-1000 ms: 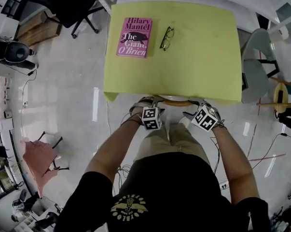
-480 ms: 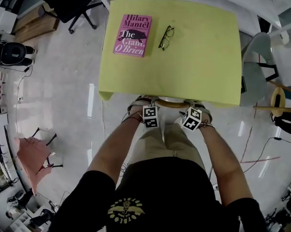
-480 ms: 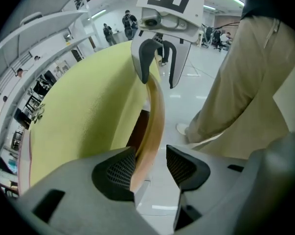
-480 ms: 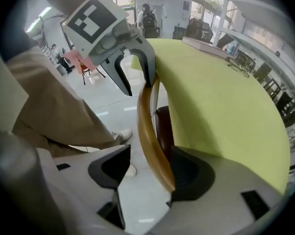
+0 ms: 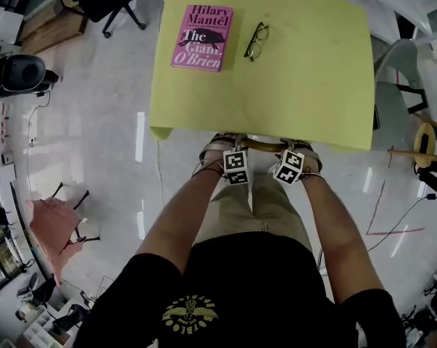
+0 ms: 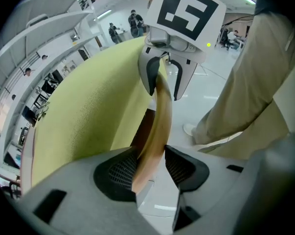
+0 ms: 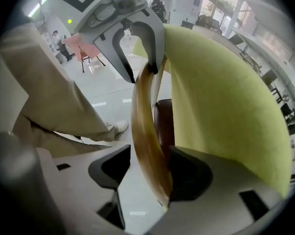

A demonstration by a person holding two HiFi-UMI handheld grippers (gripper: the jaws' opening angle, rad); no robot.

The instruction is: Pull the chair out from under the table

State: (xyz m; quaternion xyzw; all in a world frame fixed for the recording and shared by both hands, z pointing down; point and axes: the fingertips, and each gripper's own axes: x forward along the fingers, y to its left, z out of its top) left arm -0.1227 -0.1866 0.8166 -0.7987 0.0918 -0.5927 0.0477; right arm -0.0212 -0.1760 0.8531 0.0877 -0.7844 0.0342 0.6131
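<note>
The chair is tucked under a table covered by a yellow-green cloth (image 5: 312, 71); only its curved wooden back rail (image 5: 261, 144) shows at the near edge. My left gripper (image 5: 229, 151) and right gripper (image 5: 296, 151) sit side by side on that rail. In the left gripper view, the left gripper (image 6: 149, 173) is shut on the back rail (image 6: 159, 116), with the right one visible farther along. In the right gripper view, the right gripper (image 7: 152, 173) is shut on the rail (image 7: 142, 116), beside the dark brown seat (image 7: 164, 121).
A pink book (image 5: 202, 38) and black glasses (image 5: 254, 41) lie on the far part of the cloth. A black office chair (image 5: 109, 2) stands far left, a grey chair (image 5: 396, 85) and wooden stool (image 5: 428, 147) at right, a pink chair (image 5: 55, 230) at left. My legs are directly behind the chair.
The right gripper has slid left along the rail, so the two grippers are closer together. The chair shows no clear movement from the table edge.
</note>
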